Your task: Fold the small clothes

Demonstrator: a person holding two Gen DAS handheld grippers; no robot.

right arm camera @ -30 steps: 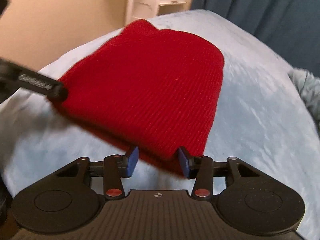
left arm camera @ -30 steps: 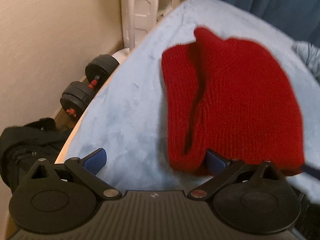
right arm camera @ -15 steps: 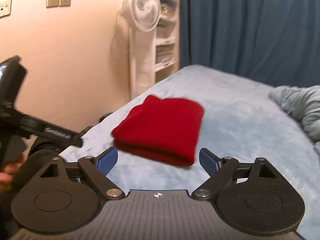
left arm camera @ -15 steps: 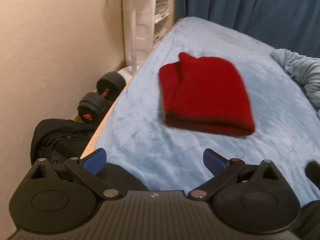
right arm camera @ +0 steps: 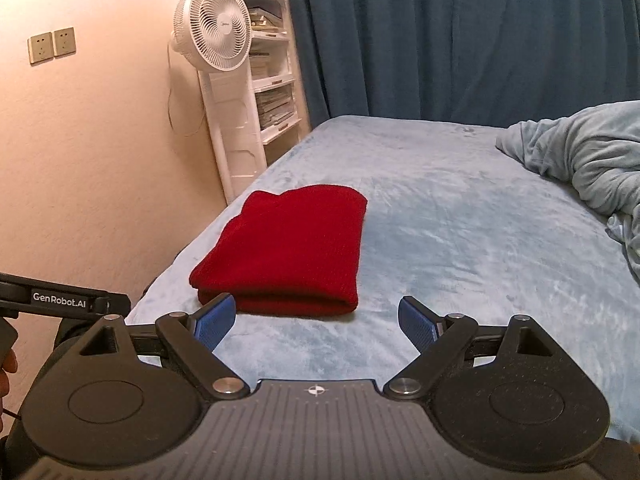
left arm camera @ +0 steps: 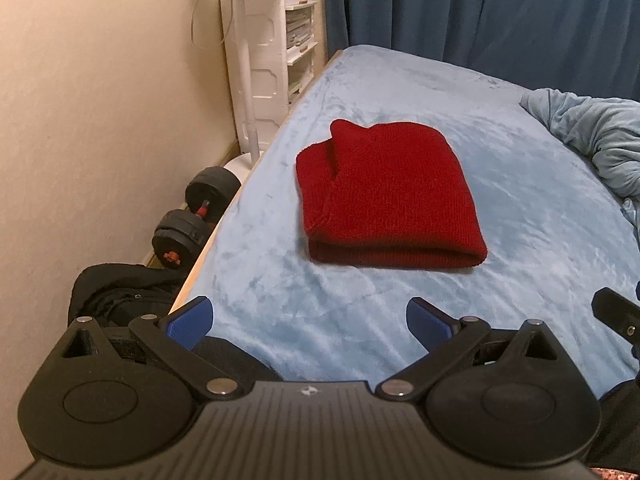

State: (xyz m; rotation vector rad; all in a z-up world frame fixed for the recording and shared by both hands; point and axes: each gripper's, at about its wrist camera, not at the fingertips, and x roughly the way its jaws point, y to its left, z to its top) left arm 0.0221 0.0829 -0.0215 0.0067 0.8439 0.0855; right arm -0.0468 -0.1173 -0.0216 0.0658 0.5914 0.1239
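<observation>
A red knit garment (left arm camera: 384,196) lies folded flat on the light blue bed cover (left arm camera: 520,216), its thick folded edge toward me. It also shows in the right wrist view (right arm camera: 288,252). My left gripper (left arm camera: 310,326) is open and empty, held back from the garment near the bed's front edge. My right gripper (right arm camera: 316,324) is open and empty, just short of the garment's near edge. The left gripper's body (right arm camera: 60,302) shows at the left of the right wrist view.
A crumpled pale blue blanket (right arm camera: 580,160) lies at the right of the bed. A white fan (right arm camera: 214,32) and white shelves (right arm camera: 276,92) stand by the wall. Black dumbbells (left arm camera: 192,220) and a black bag (left arm camera: 120,292) lie on the floor left of the bed.
Both grippers have pulled back and up from the red garment. The right gripper has opened wider. The garment stays folded on the bed.
</observation>
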